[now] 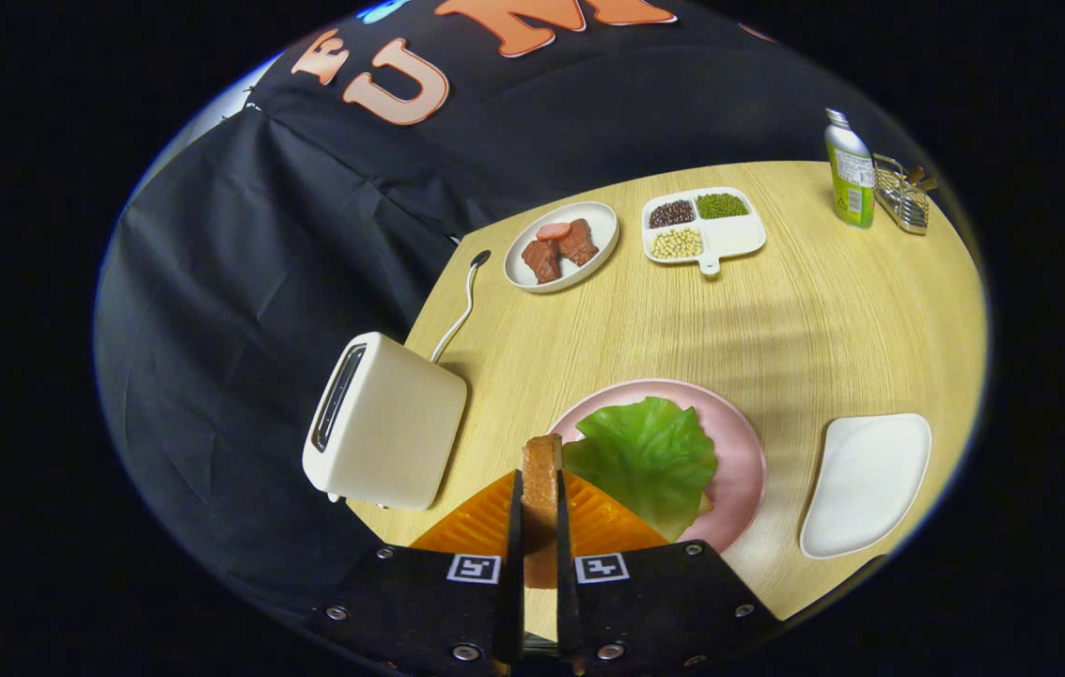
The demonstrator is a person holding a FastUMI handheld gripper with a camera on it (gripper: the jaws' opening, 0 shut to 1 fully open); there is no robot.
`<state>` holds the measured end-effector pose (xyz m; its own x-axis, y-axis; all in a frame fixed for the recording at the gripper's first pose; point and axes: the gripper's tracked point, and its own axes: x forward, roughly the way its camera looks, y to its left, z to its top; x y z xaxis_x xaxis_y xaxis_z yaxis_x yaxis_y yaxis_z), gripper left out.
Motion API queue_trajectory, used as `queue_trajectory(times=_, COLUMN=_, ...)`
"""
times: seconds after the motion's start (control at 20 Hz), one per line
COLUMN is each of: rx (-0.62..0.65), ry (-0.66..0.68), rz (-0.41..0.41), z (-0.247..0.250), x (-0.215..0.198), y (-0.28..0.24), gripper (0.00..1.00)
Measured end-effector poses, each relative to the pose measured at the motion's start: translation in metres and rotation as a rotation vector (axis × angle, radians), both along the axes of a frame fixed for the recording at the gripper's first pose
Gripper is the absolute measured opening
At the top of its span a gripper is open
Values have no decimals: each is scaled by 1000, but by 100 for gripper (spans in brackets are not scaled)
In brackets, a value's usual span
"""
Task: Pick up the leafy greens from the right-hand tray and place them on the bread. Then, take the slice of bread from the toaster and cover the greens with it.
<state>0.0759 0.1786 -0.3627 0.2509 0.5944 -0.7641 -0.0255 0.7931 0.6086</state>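
Gripper view, bottom centre: the tongs (540, 527) are clenched on the slice of bread (542, 480), held upright beside the toaster (388, 423) — second step, I'd say — which next needs carrying right and laying flat over the leafy greens (647, 459) on the pink plate (741, 451).

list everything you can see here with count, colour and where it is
bread slice: 1, brown, upright between the fingers
leafy greens: 1, green, on the pink plate
pink plate: 1, pink, just ahead of the fingers
toaster: 1, cream, left of the pink plate
white tray: 1, white, right of the pink plate
meat plate: 1, white with reddish-brown pieces, far side
divided dish: 1, white, holds beans, beside the meat plate
bottle: 1, green, far right corner
table: 1, light wood
gripper: 1, shut on the bread slice
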Motion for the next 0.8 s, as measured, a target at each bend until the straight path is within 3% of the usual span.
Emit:
queue_trajectory(times=0.6, rx=-144, ry=-1, rz=10, z=-58, x=9, y=-38, gripper=15)
queue_trajectory(times=0.8, rx=-210, ry=-46, rz=24, z=-67, x=12, y=-48, gripper=28)
